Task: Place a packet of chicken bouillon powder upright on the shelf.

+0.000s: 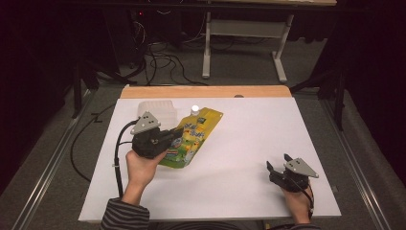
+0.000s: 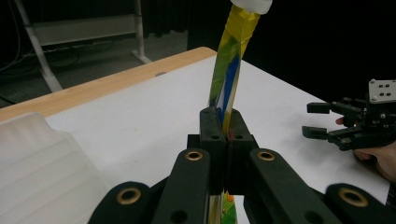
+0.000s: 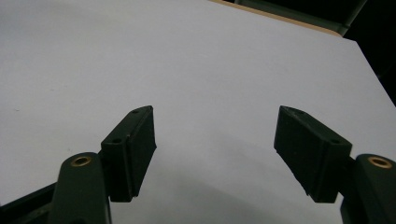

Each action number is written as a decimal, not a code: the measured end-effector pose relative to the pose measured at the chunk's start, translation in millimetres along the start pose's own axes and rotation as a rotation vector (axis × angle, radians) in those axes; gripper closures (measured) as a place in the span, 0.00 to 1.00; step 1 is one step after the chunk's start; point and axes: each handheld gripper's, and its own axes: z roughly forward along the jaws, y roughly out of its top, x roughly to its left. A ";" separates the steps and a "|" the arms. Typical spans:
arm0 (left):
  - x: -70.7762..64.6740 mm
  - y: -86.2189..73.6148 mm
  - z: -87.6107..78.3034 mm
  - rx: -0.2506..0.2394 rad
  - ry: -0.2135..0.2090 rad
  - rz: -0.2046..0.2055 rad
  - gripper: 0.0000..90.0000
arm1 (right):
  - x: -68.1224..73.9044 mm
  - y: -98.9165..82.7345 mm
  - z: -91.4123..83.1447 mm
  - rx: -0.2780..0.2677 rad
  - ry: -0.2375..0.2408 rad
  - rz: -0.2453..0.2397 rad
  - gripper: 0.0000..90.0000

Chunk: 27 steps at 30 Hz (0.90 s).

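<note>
At the far left of the white table (image 1: 230, 182) sits a clear ribbed plastic tub (image 1: 158, 109), close to the wooden far edge. Just in front of it the left hand (image 1: 141, 167) holds the left gripper (image 1: 168, 138), its grey plate on top and a black cable trailing off toward the person. Its jaws are pressed together on the edge of a yellow pouch (image 1: 194, 136), pinching it. In the left gripper view the pouch (image 2: 229, 70) rises edge-on from between the clamped jaws, with blue and green print and a white cap (image 2: 251, 4) at its top. In the high view the pouch lies slanted beside the tub, cap pointing to the far side.

Well apart, near the table's right front corner, the right hand (image 1: 298, 201) holds the right gripper (image 1: 277, 164). Its jaws are spread wide over bare tabletop, with nothing between them.
</note>
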 end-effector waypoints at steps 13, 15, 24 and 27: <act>20.0 10.3 -17.7 -0.040 0.084 0.000 0.99 | 0.0 0.0 0.2 0.000 0.005 0.002 0.33; 23.8 12.1 -21.0 -0.052 0.093 -0.010 0.99 | -0.1 0.0 0.3 -0.002 0.002 0.004 0.33; 39.0 14.5 -38.6 -0.125 0.152 -0.043 0.99 | 0.1 0.0 0.1 0.000 0.002 0.001 0.33; 44.7 12.5 -38.0 -0.095 0.198 -0.026 0.99 | -0.4 0.1 0.1 0.001 0.000 0.002 0.33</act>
